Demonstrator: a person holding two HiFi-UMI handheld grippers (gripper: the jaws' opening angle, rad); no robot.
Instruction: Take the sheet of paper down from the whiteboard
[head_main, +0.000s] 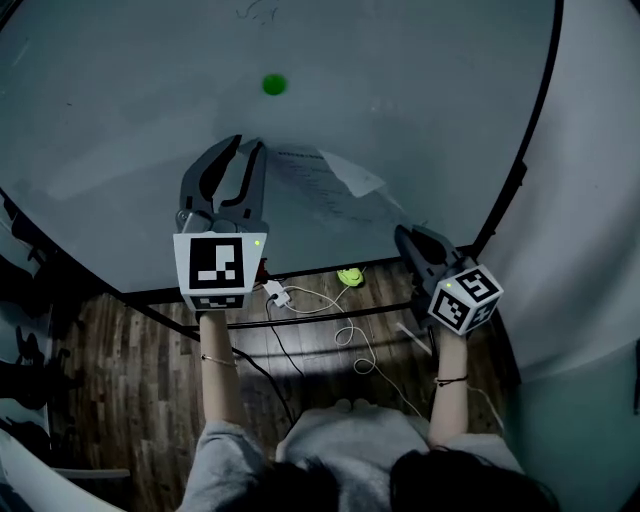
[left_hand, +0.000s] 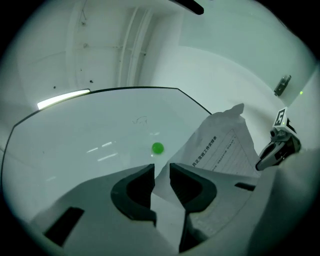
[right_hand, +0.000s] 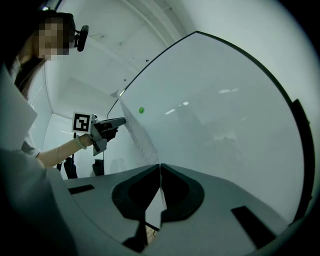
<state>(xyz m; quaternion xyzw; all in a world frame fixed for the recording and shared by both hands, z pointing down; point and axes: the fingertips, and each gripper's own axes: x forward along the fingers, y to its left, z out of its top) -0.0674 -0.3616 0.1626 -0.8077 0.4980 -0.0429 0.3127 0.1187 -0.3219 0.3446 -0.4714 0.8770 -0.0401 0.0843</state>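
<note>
Currently pinching sheet of paper (head_main: 325, 185) at 4 o'clock corner with right gripper (head_main: 405, 232), jaws together. Holding left gripper (head_main: 248, 143) at 9 o'clock edge, jaws narrowly apart, not pressing. Resting against whiteboard (head_main: 130, 120), 5 o'clock of green magnet (head_main: 274, 84).

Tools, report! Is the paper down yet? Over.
Left tool open, not gripping. Right tool shut on paper. Green magnet apart from it. Nothing in the way.

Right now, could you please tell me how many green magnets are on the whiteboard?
1: the green magnet sits on the whiteboard, above and left of the sheet of paper, apart from it. Another could be hidden behind the sheet.
</note>
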